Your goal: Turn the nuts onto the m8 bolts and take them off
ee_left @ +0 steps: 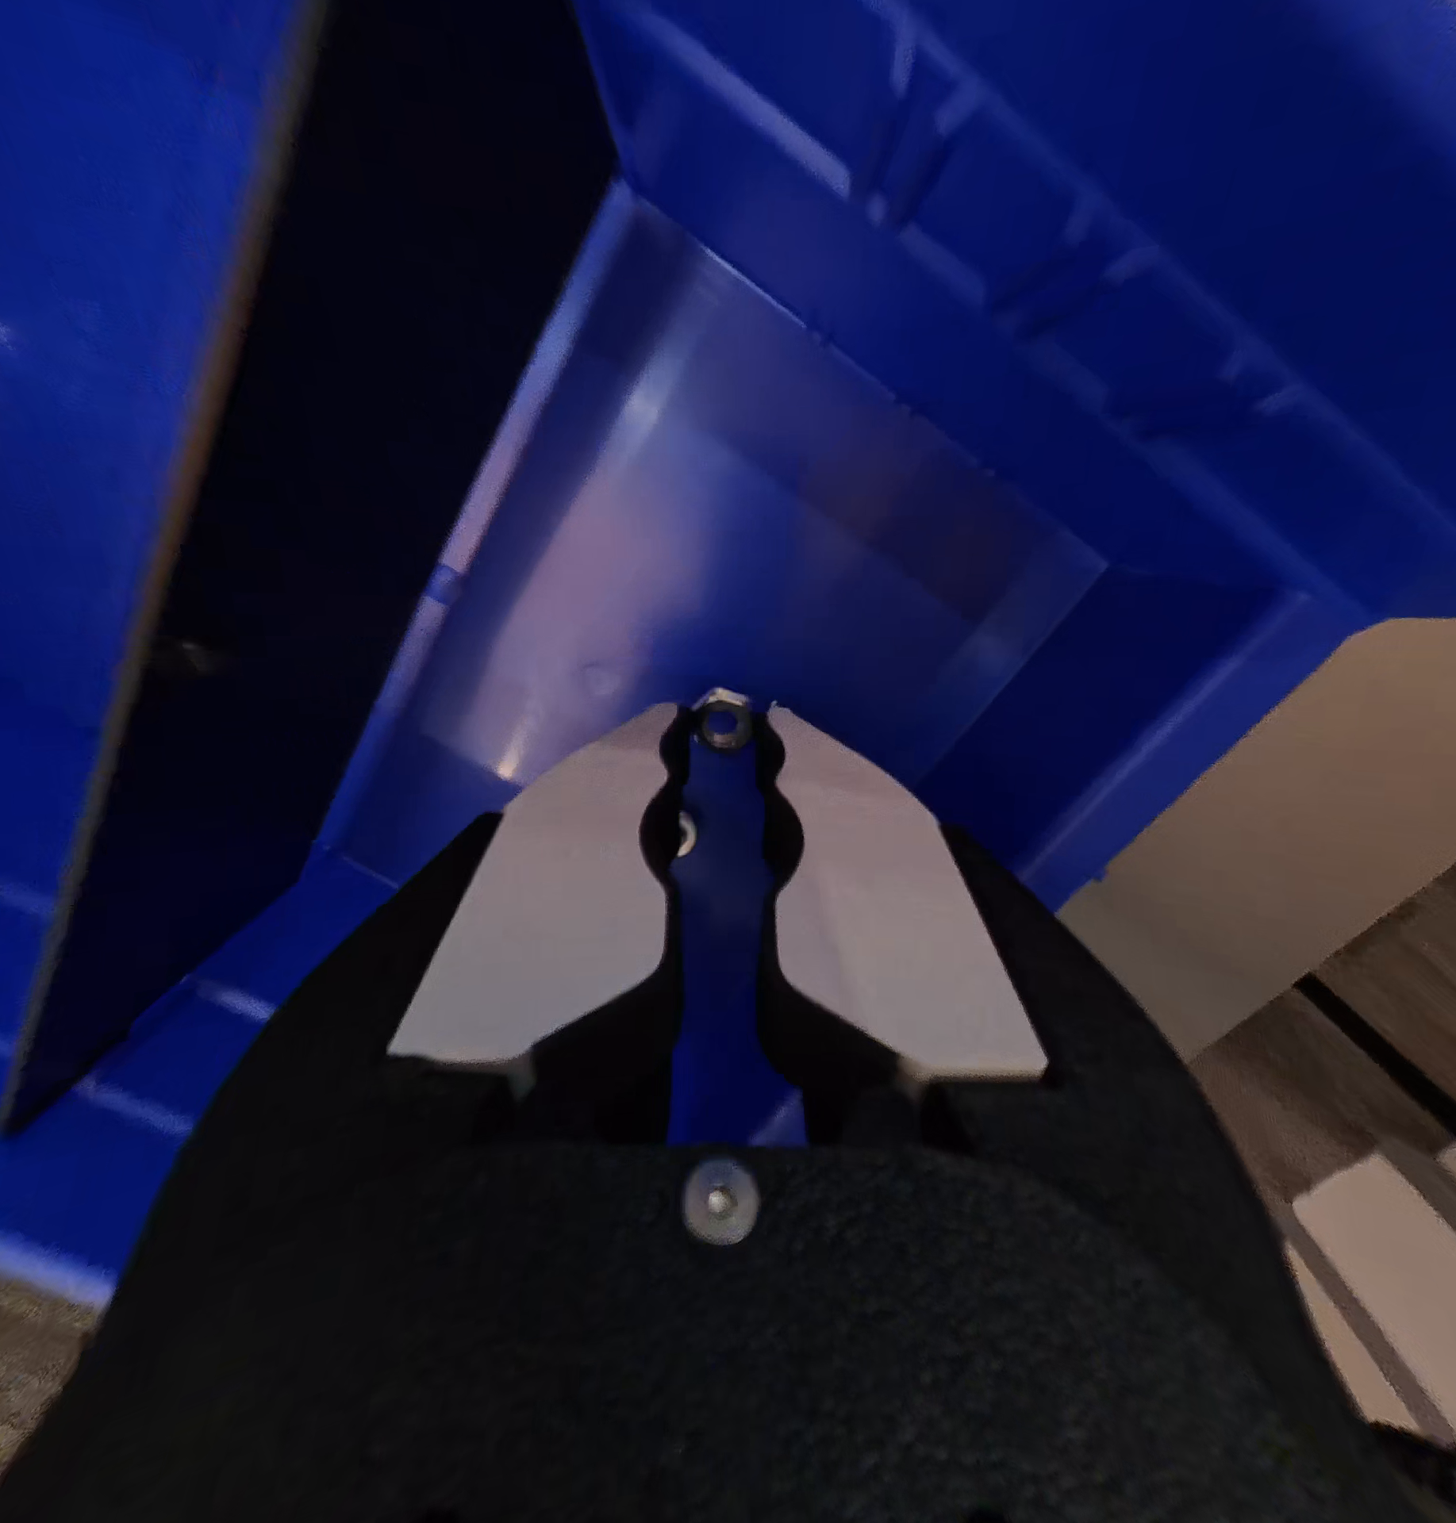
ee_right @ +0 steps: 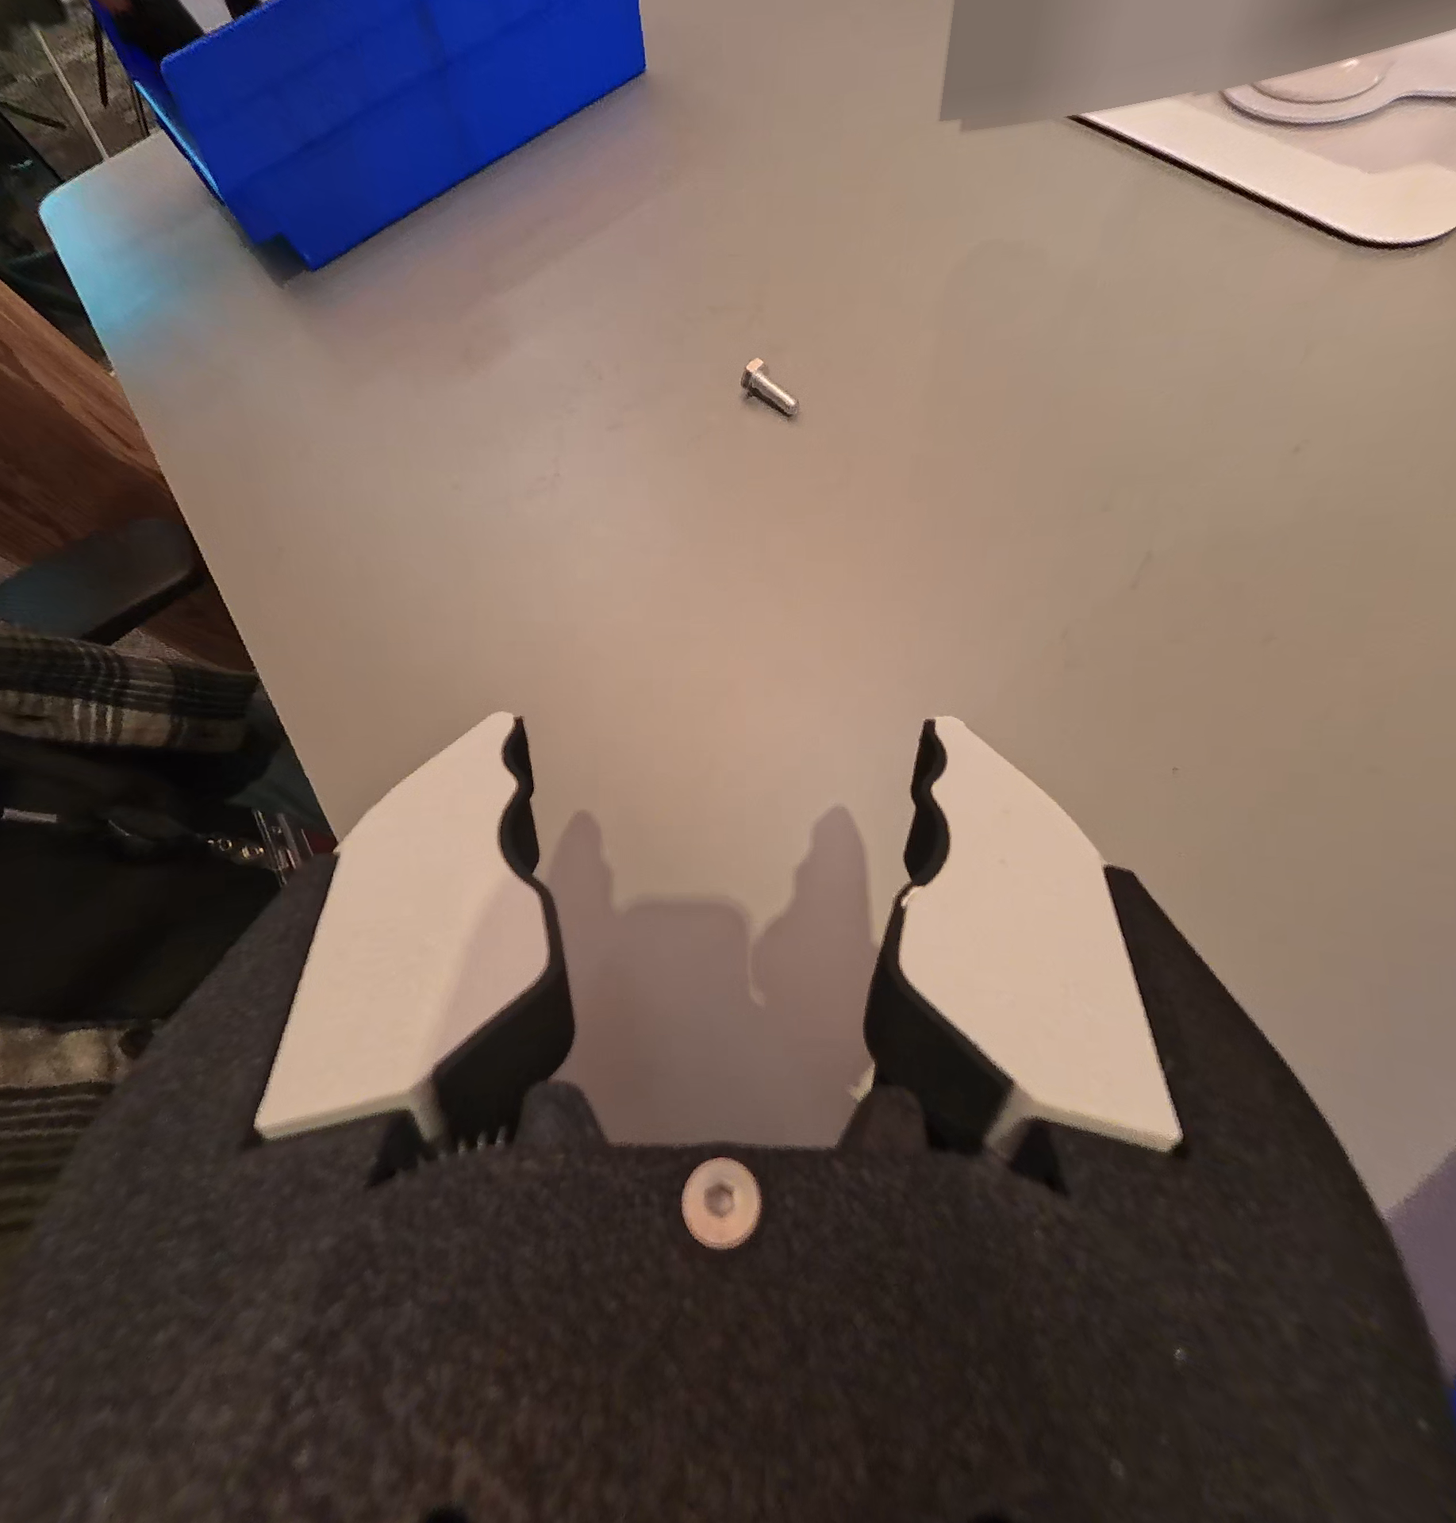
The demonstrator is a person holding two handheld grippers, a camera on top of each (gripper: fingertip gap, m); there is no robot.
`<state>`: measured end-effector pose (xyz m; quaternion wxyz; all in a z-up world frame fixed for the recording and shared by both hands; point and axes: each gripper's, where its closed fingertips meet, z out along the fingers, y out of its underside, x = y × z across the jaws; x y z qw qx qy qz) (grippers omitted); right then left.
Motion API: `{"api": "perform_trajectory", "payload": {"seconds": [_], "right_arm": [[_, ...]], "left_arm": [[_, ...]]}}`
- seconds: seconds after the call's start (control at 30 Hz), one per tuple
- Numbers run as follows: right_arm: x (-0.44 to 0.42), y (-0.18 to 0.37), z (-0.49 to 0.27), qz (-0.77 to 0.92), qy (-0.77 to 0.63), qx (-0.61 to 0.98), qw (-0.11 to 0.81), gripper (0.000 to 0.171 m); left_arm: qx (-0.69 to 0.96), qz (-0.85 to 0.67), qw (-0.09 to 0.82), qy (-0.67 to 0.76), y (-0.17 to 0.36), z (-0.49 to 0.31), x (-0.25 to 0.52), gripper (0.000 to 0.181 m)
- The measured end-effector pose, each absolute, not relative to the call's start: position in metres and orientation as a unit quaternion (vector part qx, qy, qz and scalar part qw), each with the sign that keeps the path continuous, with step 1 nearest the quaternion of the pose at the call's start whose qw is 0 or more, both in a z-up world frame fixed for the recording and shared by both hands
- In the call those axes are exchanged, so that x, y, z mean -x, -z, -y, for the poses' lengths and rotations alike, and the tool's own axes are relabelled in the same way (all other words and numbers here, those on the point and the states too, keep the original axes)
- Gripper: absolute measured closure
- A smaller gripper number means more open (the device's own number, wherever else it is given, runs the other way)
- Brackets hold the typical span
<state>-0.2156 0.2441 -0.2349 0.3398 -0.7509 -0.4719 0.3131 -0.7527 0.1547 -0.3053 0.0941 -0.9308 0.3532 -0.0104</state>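
In the left wrist view my left gripper [ee_left: 724, 725] is shut on a small silver hex nut [ee_left: 724, 728] at its fingertips, held over the inside of a blue plastic bin [ee_left: 790, 511]. In the right wrist view my right gripper [ee_right: 720, 725] is open and empty, low over the grey table [ee_right: 1037, 536]. A silver hex-head bolt [ee_right: 768, 387] lies on its side on the table, well ahead of the right fingertips and apart from them.
A blue bin [ee_right: 394, 124] stands at the table's far left corner. A white mat [ee_right: 1326, 165] with a clear object lies at the far right. The table's left edge [ee_right: 213, 577] runs beside a wooden surface and a plaid-clad person. My right fingertips sit around 55 centimetres from my left ones. From my right tips it is roughly 25 centimetres to the silver hex-head bolt [ee_right: 768, 387]; from my left, 40 centimetres.
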Motion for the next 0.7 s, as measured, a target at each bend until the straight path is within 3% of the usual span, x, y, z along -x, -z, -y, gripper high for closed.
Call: {"api": "perform_trajectory", "payload": {"seconds": [0.33, 0.7], "right_arm": [[0.214, 0.238, -0.243, 0.468, -0.322, 0.749, 0.341, 0.084], [0.219, 0.234, -0.240, 0.474, -0.325, 0.742, 0.346, 0.086]], "left_arm": [[0.903, -0.381, 0.199, 0.006, 0.216, -0.194, 0.702, 0.167], [0.837, -0.474, 0.266, 0.060, 0.189, -0.230, 0.582, 0.167]]}}
